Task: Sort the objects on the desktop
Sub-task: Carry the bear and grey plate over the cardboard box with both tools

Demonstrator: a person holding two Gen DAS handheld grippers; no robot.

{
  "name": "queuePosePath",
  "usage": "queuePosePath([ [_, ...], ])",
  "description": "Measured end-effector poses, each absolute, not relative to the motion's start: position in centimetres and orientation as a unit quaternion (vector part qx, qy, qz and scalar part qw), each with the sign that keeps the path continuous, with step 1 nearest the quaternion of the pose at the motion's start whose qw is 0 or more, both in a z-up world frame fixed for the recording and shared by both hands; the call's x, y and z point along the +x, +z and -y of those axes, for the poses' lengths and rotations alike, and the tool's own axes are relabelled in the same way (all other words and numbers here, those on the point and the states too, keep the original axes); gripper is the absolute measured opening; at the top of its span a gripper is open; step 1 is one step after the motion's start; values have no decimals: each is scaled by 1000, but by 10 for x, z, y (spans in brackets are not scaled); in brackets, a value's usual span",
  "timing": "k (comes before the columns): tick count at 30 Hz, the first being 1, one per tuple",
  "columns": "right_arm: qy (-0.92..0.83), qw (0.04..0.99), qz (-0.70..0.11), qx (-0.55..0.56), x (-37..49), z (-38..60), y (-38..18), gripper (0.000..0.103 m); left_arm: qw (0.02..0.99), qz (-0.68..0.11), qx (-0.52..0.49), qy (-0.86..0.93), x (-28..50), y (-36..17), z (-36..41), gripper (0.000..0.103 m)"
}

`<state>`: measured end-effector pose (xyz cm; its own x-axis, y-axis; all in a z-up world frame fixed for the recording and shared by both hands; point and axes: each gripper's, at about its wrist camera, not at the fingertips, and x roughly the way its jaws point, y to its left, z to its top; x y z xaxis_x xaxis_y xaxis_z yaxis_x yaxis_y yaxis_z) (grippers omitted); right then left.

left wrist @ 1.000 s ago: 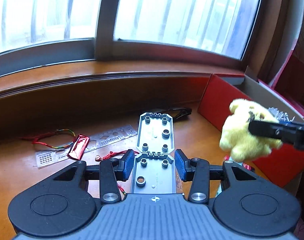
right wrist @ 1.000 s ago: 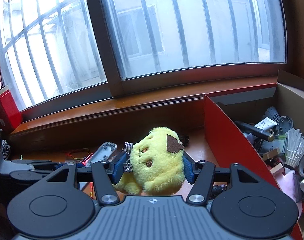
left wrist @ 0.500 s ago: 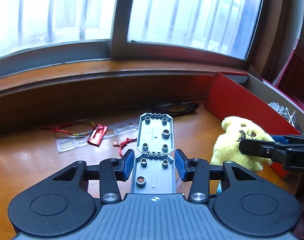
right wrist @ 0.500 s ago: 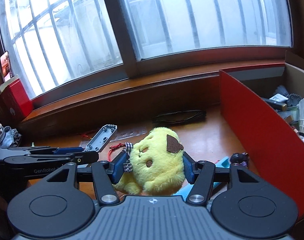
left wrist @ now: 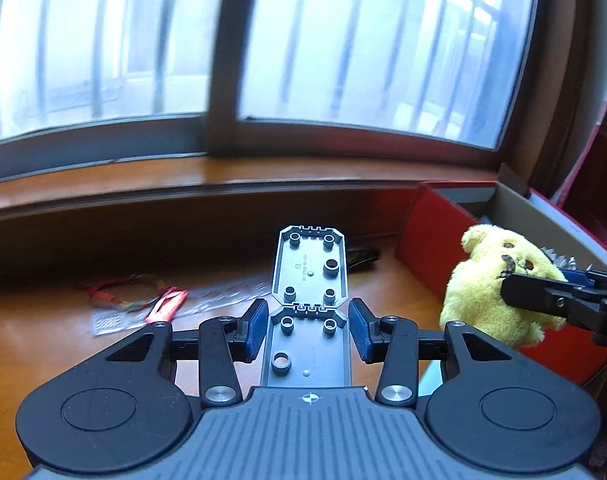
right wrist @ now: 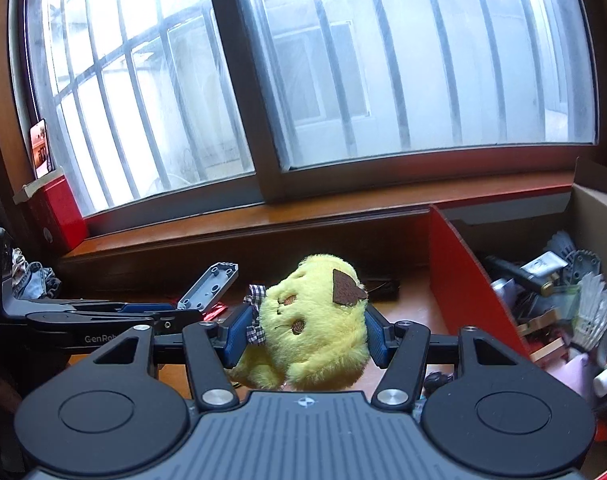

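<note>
My left gripper [left wrist: 308, 330] is shut on a long grey plastic plate [left wrist: 310, 280] with round bosses, held above the wooden desk [left wrist: 43, 340]. My right gripper [right wrist: 305, 334] is shut on a yellow plush toy [right wrist: 315, 332] with a brown ear and a checked bow. In the left wrist view the plush [left wrist: 491, 292] hangs at the right in front of the red box [left wrist: 431, 248]. In the right wrist view the grey plate [right wrist: 209, 286] and left gripper show at the left.
The red cardboard box [right wrist: 467, 284] at the right holds several items, including shuttlecocks [right wrist: 595, 304]. A red clip [left wrist: 167, 304], coloured string [left wrist: 115, 286] and a clear stencil ruler [left wrist: 115, 318] lie on the desk at the left. A black cable [left wrist: 365, 258] lies by the sill.
Both grippers have risen, each keeping its hold. The plush sits higher against the red box in the left wrist view; the box contents have come back into the right wrist view.
</note>
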<state>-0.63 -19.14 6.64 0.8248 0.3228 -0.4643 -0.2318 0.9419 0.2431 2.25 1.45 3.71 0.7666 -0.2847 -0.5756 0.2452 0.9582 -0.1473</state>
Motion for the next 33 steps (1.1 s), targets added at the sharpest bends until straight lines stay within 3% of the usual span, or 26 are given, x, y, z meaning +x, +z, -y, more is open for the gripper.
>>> queuePosePath([
  [19, 83, 972, -186, 118, -9, 320, 96, 60, 935, -252, 25, -248, 70, 81, 146, 44],
  [33, -34, 971, -189, 141, -10, 418, 72, 61, 910, -260, 67, -315, 87, 74, 252, 44],
])
